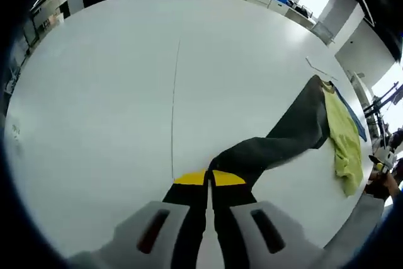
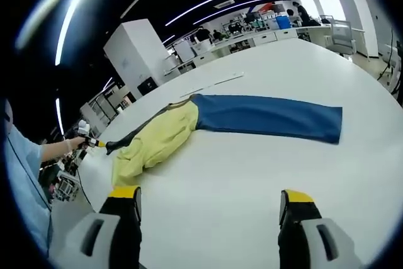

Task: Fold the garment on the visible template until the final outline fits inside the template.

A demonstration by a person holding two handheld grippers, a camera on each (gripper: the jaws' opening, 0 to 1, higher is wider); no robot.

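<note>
On the left gripper view:
Left tool (image 1: 209, 179): jaws pressed together, yellow tips pinching the end of the dark grey sleeve (image 1: 283, 135).
Garment (image 1: 343, 137): lies far to the right on the white worktop (image 1: 126, 92); the grey sleeve stretches from the tool up to a yellow body panel, with a blue edge just beyond it.
Worktop seam: a thin line runs up the surface just left of the tool.
Template: no outline can be made out on the worktop from this side.
Right edge: a person's sleeve and hand (image 1: 381, 184) are near the yellow panel.

On the right gripper view:
Right tool (image 2: 211, 203): jaws spread wide, nothing between them, hovering over bare worktop (image 2: 252, 174) short of the cloth.
Garment (image 2: 160, 137): yellow body in the middle, a blue sleeve (image 2: 271, 118) laid out flat to the right, the grey sleeve pulled off to the left.
Left tool (image 2: 94, 143): small at the far left, held by the person's hand at the grey sleeve's end.

Step in hand: likely spreading or starting the first fold, with the grey sleeve drawn out taut.
Next move: probably carry the grey sleeve over the yellow body, while the right tool comes forward to take the blue sleeve or the hem. Keep the cloth flat and well inside the worktop's edge.
</note>
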